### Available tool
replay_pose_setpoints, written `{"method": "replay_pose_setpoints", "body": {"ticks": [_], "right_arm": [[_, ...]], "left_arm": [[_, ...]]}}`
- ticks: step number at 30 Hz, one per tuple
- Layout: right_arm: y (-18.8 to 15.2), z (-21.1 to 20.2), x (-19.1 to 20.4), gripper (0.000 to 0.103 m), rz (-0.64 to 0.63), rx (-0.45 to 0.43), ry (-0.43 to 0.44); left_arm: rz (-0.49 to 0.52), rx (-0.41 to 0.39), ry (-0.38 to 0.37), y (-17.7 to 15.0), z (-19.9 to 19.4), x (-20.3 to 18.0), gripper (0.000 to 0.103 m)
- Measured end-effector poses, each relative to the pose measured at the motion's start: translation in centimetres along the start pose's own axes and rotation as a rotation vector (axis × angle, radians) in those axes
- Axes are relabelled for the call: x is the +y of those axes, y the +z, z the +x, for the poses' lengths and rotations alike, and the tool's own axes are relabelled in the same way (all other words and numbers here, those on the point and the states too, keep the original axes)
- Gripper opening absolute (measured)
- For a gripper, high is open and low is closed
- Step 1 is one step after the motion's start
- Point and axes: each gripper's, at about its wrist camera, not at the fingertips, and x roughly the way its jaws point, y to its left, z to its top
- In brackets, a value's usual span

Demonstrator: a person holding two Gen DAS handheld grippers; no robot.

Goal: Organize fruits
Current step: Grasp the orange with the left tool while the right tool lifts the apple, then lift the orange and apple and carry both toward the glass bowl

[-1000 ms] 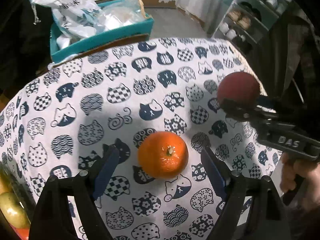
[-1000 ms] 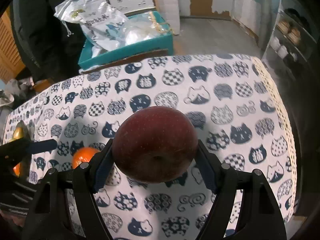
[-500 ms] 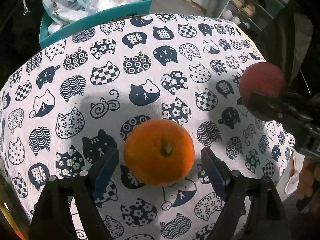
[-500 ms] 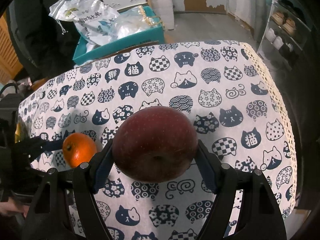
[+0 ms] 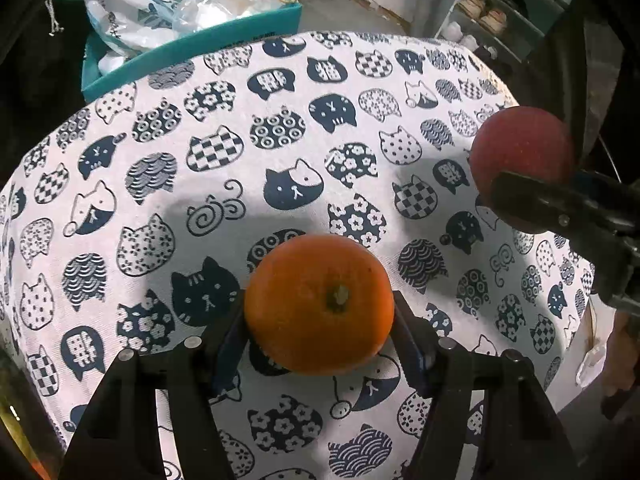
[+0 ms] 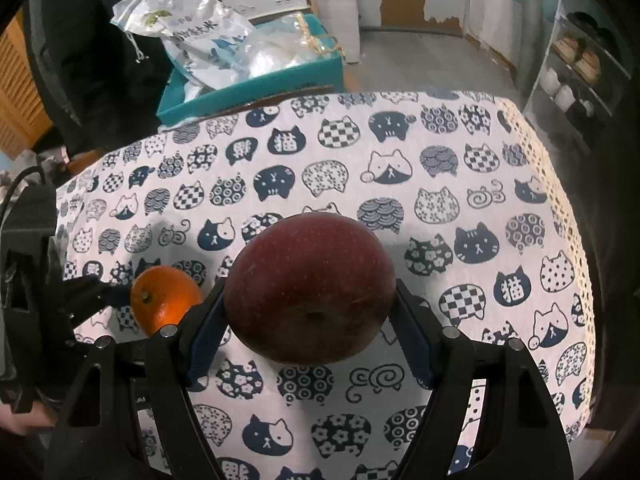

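An orange [image 5: 319, 304] lies stem-up on the cat-print tablecloth [image 5: 280, 120]. My left gripper [image 5: 319, 312] points down over it with its jaws closing, and both blue pads touch the orange's sides. In the right wrist view the orange [image 6: 166, 300] shows at the lower left, with one of the left gripper's fingers [image 6: 86, 286] beside it. My right gripper [image 6: 309, 300] is shut on a dark red apple [image 6: 310, 288] and holds it above the cloth. From the left wrist, that apple [image 5: 520, 152] hangs at the right in the right gripper [image 5: 540, 200].
A teal box [image 5: 192, 46] with plastic bags [image 6: 208, 40] sits just past the table's far edge. A shelf with shoes [image 6: 580, 60] stands on the floor at the right. The cloth drops off at the right edge [image 6: 560, 184]. A hand [image 5: 624, 360] grips the right tool.
The left gripper came down over the orange and its jaws narrowed from wide apart to touching the fruit's sides. The right gripper kept the apple and stayed about in place.
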Motion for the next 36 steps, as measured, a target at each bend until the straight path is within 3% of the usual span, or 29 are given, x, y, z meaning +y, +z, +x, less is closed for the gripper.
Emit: {"method": "replay_pose_setpoints", "body": {"ticks": [21, 36], "right_arm": [[2.4, -6.6, 4.0, 0.077, -0.061, -0.149, 0.061], [3.1, -10.5, 8.6, 0.077, -0.141, -0.231, 0.124]], "left_arm": [[-0.039, -0.194, 0.023, 0.5, -10.2, 1.2, 0.068], [-0.039, -0.315, 0.026, -1.7, -17.6, 1.4, 0.068]]}}
